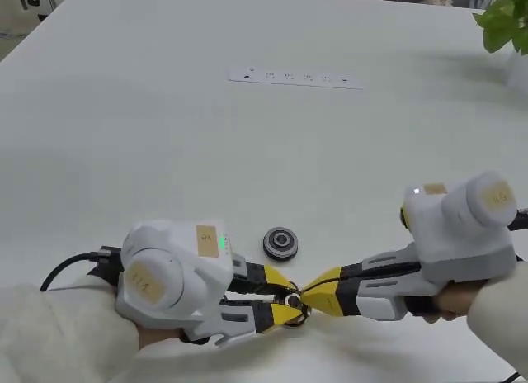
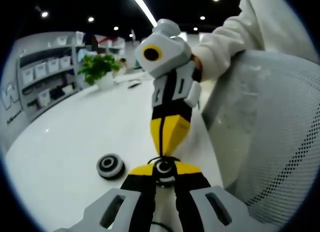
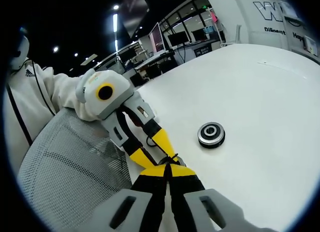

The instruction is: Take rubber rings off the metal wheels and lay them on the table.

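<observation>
- The held wheel [image 1: 293, 300] hangs just above the near edge of the desk [image 1: 165, 135], pinched in the left gripper [image 2: 164, 170].
- The right gripper [image 3: 170, 168], jaws pressed together, seems to nip the wheel's rubber ring [image 2: 162, 159] at the rim.
- The ring should peel best if pulled straight away from the left gripper, with that grip kept firm.
- A second wheel [image 1: 280, 243], its ring on, lies just beyond.
</observation>
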Motion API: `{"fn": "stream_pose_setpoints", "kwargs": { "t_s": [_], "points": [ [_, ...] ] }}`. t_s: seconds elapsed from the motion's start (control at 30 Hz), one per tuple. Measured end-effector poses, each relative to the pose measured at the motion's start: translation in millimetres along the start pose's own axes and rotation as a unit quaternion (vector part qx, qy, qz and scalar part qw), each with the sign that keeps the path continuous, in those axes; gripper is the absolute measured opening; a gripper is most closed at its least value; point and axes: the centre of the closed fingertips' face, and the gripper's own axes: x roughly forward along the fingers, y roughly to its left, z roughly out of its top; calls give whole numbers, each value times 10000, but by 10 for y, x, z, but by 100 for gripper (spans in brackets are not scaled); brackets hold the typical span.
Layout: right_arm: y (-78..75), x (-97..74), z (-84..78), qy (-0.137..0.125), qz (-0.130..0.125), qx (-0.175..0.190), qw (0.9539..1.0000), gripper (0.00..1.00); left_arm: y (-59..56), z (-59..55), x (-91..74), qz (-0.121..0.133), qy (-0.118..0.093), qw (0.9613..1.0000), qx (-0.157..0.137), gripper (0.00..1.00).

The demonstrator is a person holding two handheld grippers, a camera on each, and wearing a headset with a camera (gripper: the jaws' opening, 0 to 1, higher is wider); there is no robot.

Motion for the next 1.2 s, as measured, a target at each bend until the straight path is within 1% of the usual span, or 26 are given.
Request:
{"fn": "stream_pose_setpoints", "kwargs": {
  "t_s": [0.07,0.2,0.27,0.3,0.4,0.47,0.5,0.57,0.6,0.63,0.73,0.8,0.87,1.0,1.07,1.1,1.13,1.17,1.2],
  "points": [
    [-25,-13,-16,1,-36,77,10000,0,0,0,1,15,21,10000,-7,14],
    [-47,-21,-17,10,-93,90,9999,0,0,4,0,4,68,10000,-54,14],
    [-52,-17,-27,39,-110,83,9999,0,-1,0,-5,-25,124,9999,5,14],
    [-60,-14,-38,64,-129,96,9999,0,-1,1,-10,-42,184,9998,7,14],
    [-73,-18,-43,62,-148,110,9998,0,14,-2,-31,-28,350,9993,157,16],
    [-77,-21,-40,55,-160,115,9998,0,16,26,-49,-36,354,9992,185,16],
    [-79,-23,-38,53,-171,116,9998,0,22,33,-72,-24,383,9989,279,17],
    [-81,-28,-34,41,-176,134,9997,0,42,65,-116,-6,372,9989,301,22],
    [-85,-34,-34,34,-175,151,9997,0,52,81,-133,0,350,9991,243,25],
    [-87,-38,-34,31,-174,157,9997,0,36,104,-166,-65,320,9994,122,28],
    [-87,-38,-32,29,-179,165,9997,0,36,139,-251,-40,296,9994,156,35],
    [-83,-37,-28,26,-173,183,9997,0,33,169,-311,-55,272,9996,81,40],
    [-79,-38,-22,19,-169,183,9997,0,51,216,-374,-16,214,9998,58,43],
    [-76,-41,-16,20,-176,157,9997,0,86,301,-498,70,109,9999,61,44],
    [-70,-44,-11,9,-167,175,9997,0,95,335,-557,97,60,9999,28,46],
    [-60,-49,1,-7,-160,181,9997,0,99,357,-619,127,24,9999,11,49],
    [-56,-50,6,-17,-153,183,9997,0,100,362,-633,135,14,9999,1,51],
    [-51,-51,11,-22,-147,188,9997,0,94,371,-682,161,-16,9998,-68,53],
    [-46,-52,15,-26,-146,184,9997,0,80,368,-714,153,-21,9999,-77,54]
  ]
}}
